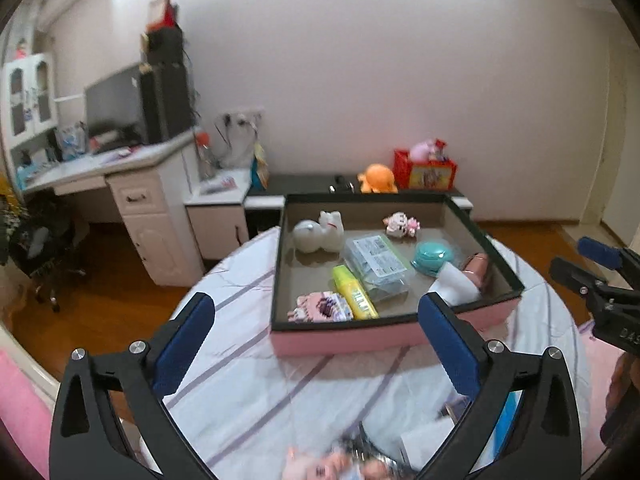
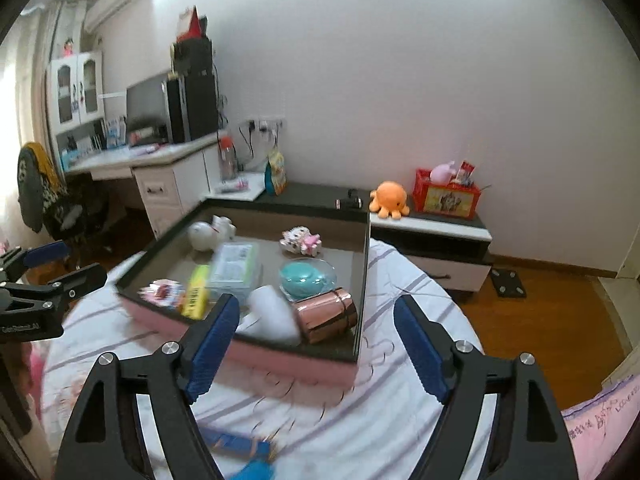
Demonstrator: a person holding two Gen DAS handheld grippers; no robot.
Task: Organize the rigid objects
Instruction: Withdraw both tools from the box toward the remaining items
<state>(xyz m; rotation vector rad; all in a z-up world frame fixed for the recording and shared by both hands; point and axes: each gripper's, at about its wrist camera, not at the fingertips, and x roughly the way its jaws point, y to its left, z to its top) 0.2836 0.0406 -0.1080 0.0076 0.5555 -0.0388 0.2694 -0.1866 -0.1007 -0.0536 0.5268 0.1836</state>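
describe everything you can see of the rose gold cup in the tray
The rose gold cup looks like shiny, mirror-finish metal, roughly cylindrical. It lies on its side in the near right corner of the pink-sided tray, by the dark rim. It appears to touch the white cylinder and sits just in front of the teal dish.

Pink-sided tray (image 1: 340,340) on the table, holding a yellow highlighter (image 1: 355,297), teal case (image 1: 432,258), perhaps toys.

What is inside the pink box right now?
Inside the pink box: white cat figurine, small kitty toy, clear packet, teal case, yellow highlighter, pink block toy, white cylinder, rose-gold cup. Anything beneath them is hidden.
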